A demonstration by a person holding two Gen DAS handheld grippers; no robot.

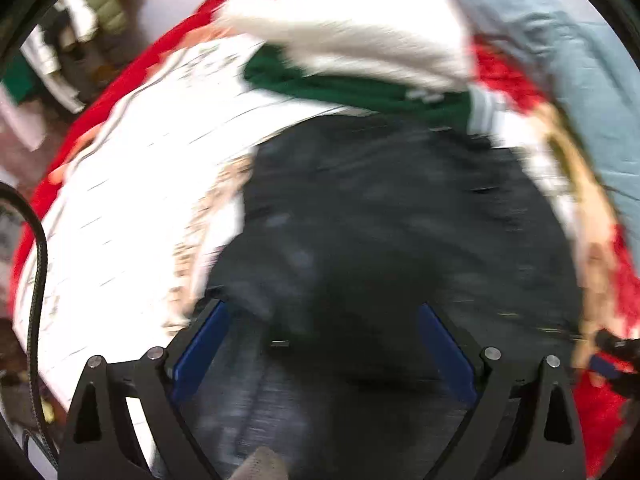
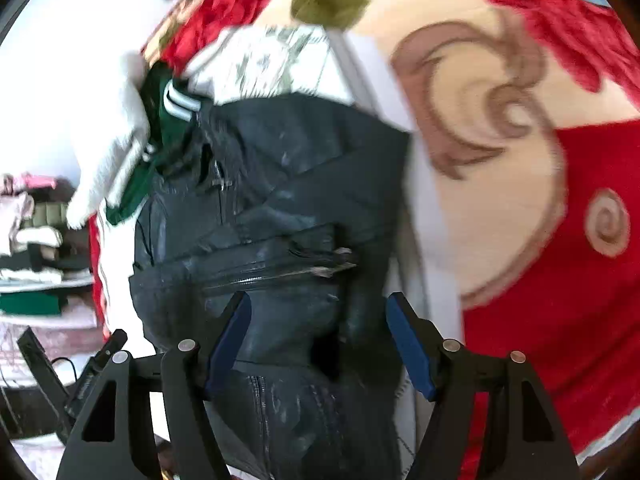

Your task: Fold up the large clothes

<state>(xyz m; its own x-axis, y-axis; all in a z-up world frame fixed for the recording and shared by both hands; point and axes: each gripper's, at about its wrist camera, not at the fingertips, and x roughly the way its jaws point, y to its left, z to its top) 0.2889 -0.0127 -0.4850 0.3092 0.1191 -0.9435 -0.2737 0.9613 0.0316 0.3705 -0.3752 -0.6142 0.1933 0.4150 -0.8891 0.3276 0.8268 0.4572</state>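
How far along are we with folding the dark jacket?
Done: the dark shiny zip jacket lies on the bed, its zipped part lying crosswise over the body, so it looks partly folded. In hand: nothing; the left tool and right tool are open over it. Left: finish the fold; the green garment with white stripes waits behind.

red plush blanket [image 2: 560,280] with cream swirl and green leaf pattern covers the work surface, white printed sheet [image 1: 132,184] spread over part of it. pale blue fabric [image 1: 580,80] bunched at the far edge. plain white wall [image 2: 60,60] behind, bright and washed out. dark floor [image 1: 160,12] off to one side. stack of folded garments [image 2: 36,248] in pink, white, olive and green sits beside the bed, same pile [image 1: 80,28] seen in left wrist view. strong even light, both views motion-blurred
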